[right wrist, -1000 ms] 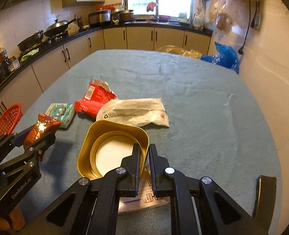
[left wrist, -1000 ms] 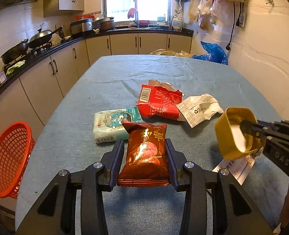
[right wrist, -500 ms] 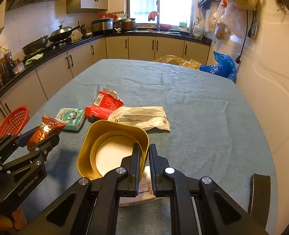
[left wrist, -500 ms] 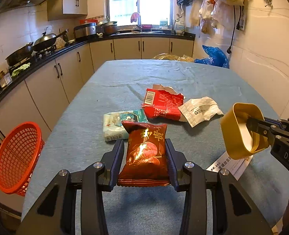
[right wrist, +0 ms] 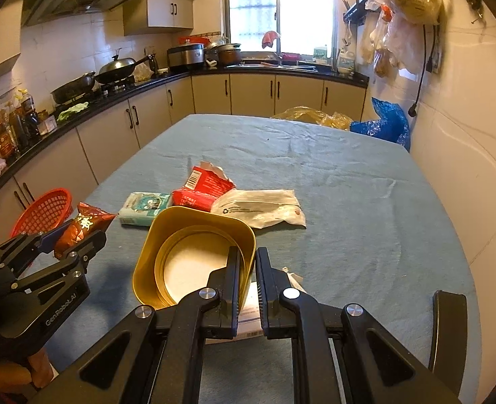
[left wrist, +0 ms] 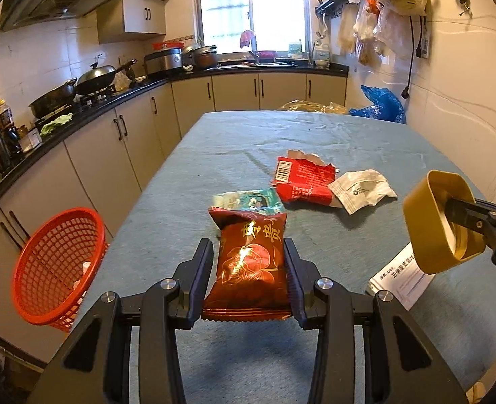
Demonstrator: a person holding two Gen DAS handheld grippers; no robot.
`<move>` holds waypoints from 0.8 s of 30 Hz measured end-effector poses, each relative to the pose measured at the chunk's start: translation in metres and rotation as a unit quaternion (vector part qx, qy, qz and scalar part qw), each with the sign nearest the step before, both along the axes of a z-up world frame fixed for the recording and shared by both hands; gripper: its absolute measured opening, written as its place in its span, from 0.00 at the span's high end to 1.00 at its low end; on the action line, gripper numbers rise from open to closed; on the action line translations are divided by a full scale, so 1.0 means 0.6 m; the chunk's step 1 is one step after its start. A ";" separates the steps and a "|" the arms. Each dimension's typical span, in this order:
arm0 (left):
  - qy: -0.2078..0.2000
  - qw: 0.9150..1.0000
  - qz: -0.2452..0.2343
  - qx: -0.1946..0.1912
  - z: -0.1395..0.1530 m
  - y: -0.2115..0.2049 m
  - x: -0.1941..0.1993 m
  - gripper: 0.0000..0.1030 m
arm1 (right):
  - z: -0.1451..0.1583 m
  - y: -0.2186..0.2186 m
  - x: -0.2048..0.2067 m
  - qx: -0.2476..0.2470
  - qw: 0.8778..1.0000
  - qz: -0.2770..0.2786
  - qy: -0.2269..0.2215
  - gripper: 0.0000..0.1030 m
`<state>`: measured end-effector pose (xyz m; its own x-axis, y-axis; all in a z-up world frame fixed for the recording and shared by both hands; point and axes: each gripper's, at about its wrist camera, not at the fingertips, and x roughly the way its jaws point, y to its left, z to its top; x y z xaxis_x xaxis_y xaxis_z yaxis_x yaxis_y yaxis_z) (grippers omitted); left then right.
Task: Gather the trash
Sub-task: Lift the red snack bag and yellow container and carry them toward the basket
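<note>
L gripper [left wrist: 248, 269] has its jaws partway closed on a dark red snack bag [left wrist: 251, 262], one pad on each long side, bag held clear above the desk [left wrist: 315, 134]. In the R wrist view the same gripper [right wrist: 76, 232] shows at left w/ the bag [right wrist: 83, 224] sticking out toward the middle.

R gripper [right wrist: 247, 269] has its jaws nearly shut, pinching the near wall of a gold tub [right wrist: 194, 252], one finger inside and one outside; white bottom visible. From the L view the tub [left wrist: 439, 222] hangs off the desk, mouth tipped sideways.

Trash on the blue cloth: torn red wrapper [left wrist: 303, 181], white plastic bag [left wrist: 362, 190] touching its right edge, teal tissue pack [left wrist: 251, 200] just left of the wrapper. A printed paper slip [left wrist: 399, 277] lies under the tub.

Red mesh basket [left wrist: 56, 266] sits beside the desk's left edge, lower than the top, something white inside.
</note>
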<state>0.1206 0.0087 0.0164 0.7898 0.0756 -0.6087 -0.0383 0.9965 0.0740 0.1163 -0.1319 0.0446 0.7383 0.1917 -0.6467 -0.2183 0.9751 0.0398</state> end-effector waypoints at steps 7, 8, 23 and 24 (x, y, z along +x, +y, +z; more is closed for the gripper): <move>-0.005 1.000 0.007 -0.001 0.002 0.015 -0.012 0.61 | 0.003 0.011 -0.010 0.000 1.000 0.007 -0.002 0.90; -0.006 1.000 0.008 -0.001 0.003 0.016 -0.014 0.61 | 0.004 0.013 -0.011 -0.001 1.000 0.007 -0.003 0.90; -0.012 1.000 0.019 -0.005 0.007 0.035 -0.026 0.61 | 0.006 0.026 -0.021 -0.007 1.000 0.013 -0.004 0.90; -0.012 1.000 0.019 -0.005 0.007 0.035 -0.026 0.61 | 0.007 0.027 -0.022 -0.007 1.000 0.013 -0.003 0.90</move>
